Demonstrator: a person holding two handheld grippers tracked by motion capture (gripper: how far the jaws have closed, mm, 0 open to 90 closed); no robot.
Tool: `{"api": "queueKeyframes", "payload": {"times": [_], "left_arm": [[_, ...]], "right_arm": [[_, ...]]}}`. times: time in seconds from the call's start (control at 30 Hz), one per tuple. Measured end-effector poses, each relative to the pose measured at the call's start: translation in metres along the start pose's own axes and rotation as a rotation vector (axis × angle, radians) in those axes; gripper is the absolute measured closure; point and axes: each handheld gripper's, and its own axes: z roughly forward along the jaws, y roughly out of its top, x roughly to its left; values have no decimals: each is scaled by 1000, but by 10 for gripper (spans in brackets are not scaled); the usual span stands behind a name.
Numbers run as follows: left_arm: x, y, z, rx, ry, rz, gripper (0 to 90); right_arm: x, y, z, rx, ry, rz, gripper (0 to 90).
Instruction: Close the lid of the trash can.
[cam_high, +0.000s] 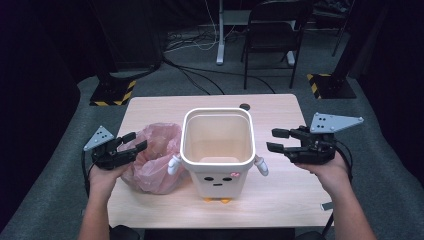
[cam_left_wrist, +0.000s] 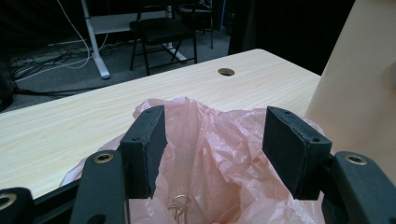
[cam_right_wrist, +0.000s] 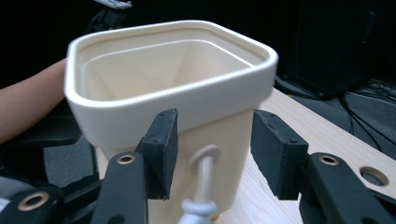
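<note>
A cream, square-mouthed plastic bin (cam_high: 217, 150) with a small cartoon face stands upright at the middle of the pale wooden bench (cam_high: 280, 112). A crumpled pink plastic bag (cam_high: 152, 157) lies against it at its nine o'clock.

The left gripper (cam_high: 134, 141) hovers at the bag's nine o'clock edge with its jaws spread wide. In the left gripper view the bag's open mouth (cam_left_wrist: 210, 154) lies directly ahead between the pads (cam_left_wrist: 156, 149), and nothing is pinched.

The right gripper (cam_high: 274, 140) sits at the bin's three o'clock, apart from the wall, with jaws parted and empty. In the right gripper view they frame the bin's little white side arm (cam_right_wrist: 201, 186).

The left hand is nearer the bag. The bin's mouth opens straight up, so the likely move is lifting the bag toward three o'clock, over the rim.
</note>
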Motion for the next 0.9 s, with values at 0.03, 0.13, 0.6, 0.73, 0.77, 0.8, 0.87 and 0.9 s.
{"api": "queueKeyframes", "payload": {"times": [0.03, 0.13, 0.6, 0.73, 0.77, 0.8, 0.87, 0.9], "left_arm": [[0, 0, 0, 0, 0, 0, 393], [0, 0, 0, 2, 1, 1, 393], [1, -1, 1, 9, 5, -4, 392], [1, -1, 2, 8, 5, -3, 391], [1, -1, 2, 8, 5, -3, 392], [1, -1, 2, 8, 5, -3, 391], [1, -1, 2, 8, 6, -2, 391], [1, -2, 2, 8, 6, -2, 391]], "right_arm": [[-2, -3, -1, -2, -15, 7, 496], [-5, -9, -2, -2, -41, 19, 491], [-17, -46, 2, 12, -157, 61, 473], [-20, -55, 4, 13, -171, 71, 473], [-20, -57, 4, 10, -176, 76, 473], [-21, -59, 4, 8, -180, 76, 472], [-22, -64, 5, 9, -193, 83, 473], [-22, -66, 6, 11, -198, 84, 472]]}}
